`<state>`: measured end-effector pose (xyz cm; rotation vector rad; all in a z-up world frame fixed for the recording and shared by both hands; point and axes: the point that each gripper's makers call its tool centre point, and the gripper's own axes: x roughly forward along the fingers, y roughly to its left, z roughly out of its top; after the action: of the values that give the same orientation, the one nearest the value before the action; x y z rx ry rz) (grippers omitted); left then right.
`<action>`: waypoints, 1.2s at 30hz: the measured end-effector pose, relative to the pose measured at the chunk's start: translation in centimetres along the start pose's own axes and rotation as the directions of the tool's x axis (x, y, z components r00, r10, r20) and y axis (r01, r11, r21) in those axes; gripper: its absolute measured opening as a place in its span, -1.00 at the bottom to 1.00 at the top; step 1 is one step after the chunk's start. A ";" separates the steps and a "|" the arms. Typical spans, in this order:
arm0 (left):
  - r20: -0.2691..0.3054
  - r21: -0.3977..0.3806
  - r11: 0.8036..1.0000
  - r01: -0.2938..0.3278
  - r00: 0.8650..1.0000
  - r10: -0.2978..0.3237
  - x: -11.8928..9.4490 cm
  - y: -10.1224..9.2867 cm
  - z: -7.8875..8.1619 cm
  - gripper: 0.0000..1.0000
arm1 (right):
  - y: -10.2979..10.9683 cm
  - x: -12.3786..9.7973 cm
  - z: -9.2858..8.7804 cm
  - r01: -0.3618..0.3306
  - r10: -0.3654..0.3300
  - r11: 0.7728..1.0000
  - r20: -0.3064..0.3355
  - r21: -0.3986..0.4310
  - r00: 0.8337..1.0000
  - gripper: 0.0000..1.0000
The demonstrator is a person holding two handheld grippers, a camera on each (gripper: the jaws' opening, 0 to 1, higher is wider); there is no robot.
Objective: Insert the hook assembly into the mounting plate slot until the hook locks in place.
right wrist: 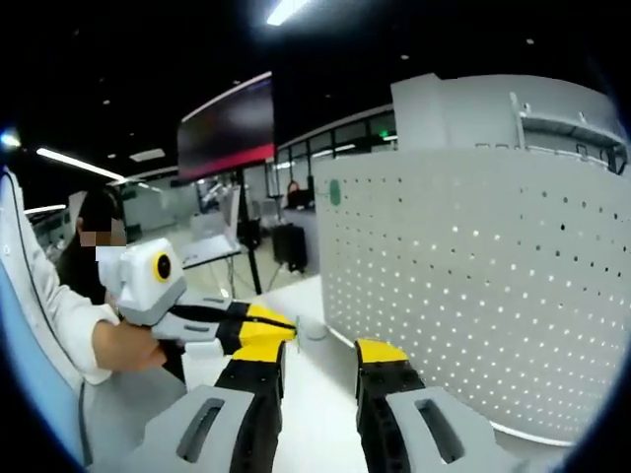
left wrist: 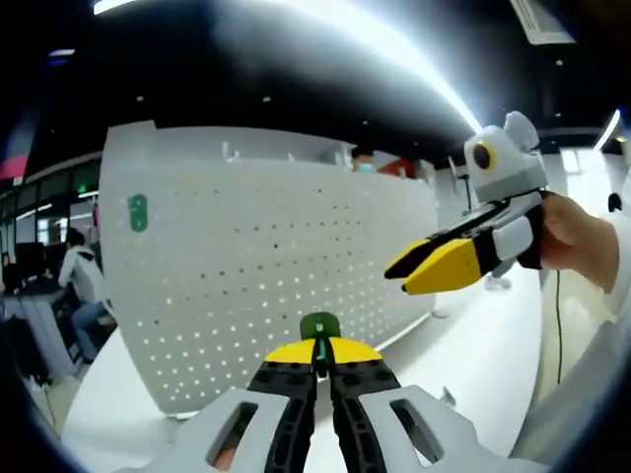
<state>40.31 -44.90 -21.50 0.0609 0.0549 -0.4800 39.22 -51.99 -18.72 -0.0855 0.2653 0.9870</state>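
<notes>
Left hand-held gripper [left wrist: 322,357] clamps the green hook [left wrist: 320,328] (facing the pegboard [left wrist: 266,276]) — right hand-held gripper [right wrist: 323,355] gapes apart

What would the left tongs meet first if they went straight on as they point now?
Probably the white perforated panel: the left tongs, shut on a green hook, point at it. Depth is unclear.

The upright perforated panel [left wrist: 266,276] walls off the worktop's [left wrist: 473,345] far side; bare worktop lies open alongside it.
</notes>
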 end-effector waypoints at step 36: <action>0.131 0.052 0.941 -0.333 0.937 0.325 4.8 11.2 10.9 -0.93 | -2.2 -2.8 0.0 0.098 -0.096 0.995 0.057 -0.021 0.994 0.05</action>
<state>50.13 -37.94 -10.43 0.1112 -0.0918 -0.1486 39.64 -55.48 -18.06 -0.0912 0.1959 0.8946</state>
